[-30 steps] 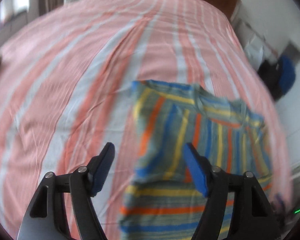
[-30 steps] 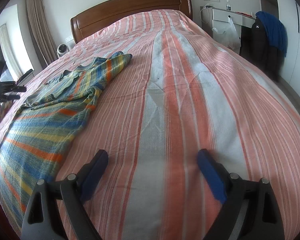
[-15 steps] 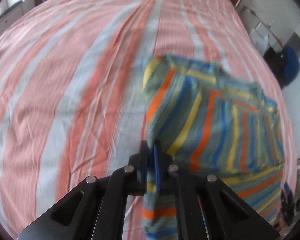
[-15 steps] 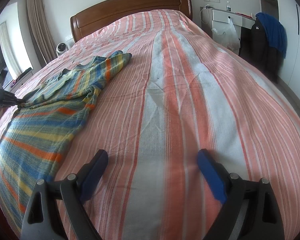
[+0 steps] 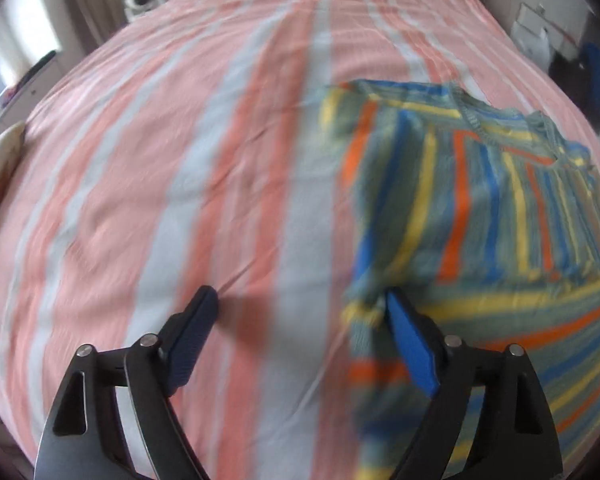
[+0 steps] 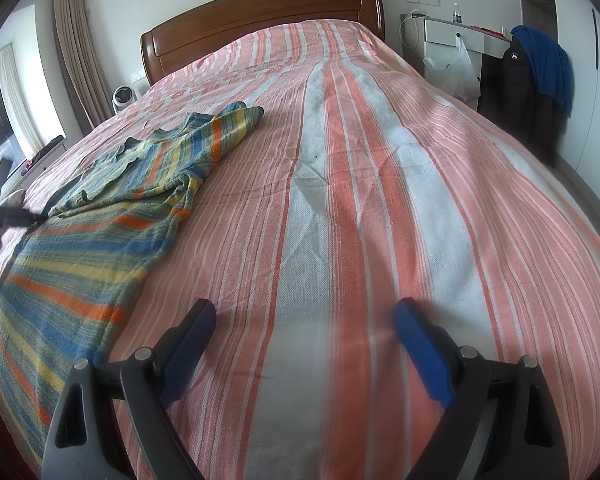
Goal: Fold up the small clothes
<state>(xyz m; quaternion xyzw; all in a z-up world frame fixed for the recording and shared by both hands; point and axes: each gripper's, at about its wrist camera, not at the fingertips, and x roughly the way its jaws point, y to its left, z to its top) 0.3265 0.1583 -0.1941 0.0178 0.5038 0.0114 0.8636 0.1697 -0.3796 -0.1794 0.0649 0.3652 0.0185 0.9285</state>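
While the left gripper hung low over the bed, its jaws had just been opening and now stood wide apart. Only bedspread lay between them. Its right blue pad sat right at the edge of the striped shirt, but I could not tell if it touched. That view was blurry.

The shirt had blue, yellow, orange and grey-green stripes. It lay flat on the pink, orange and white striped bedspread, with one sleeve folded over its body.

The right gripper was spread wide too and held nothing. It hung over bare bedspread, well apart from the shirt, which lay off to its left. Far behind stood a brown headboard and a blue cloth draped over something dark.
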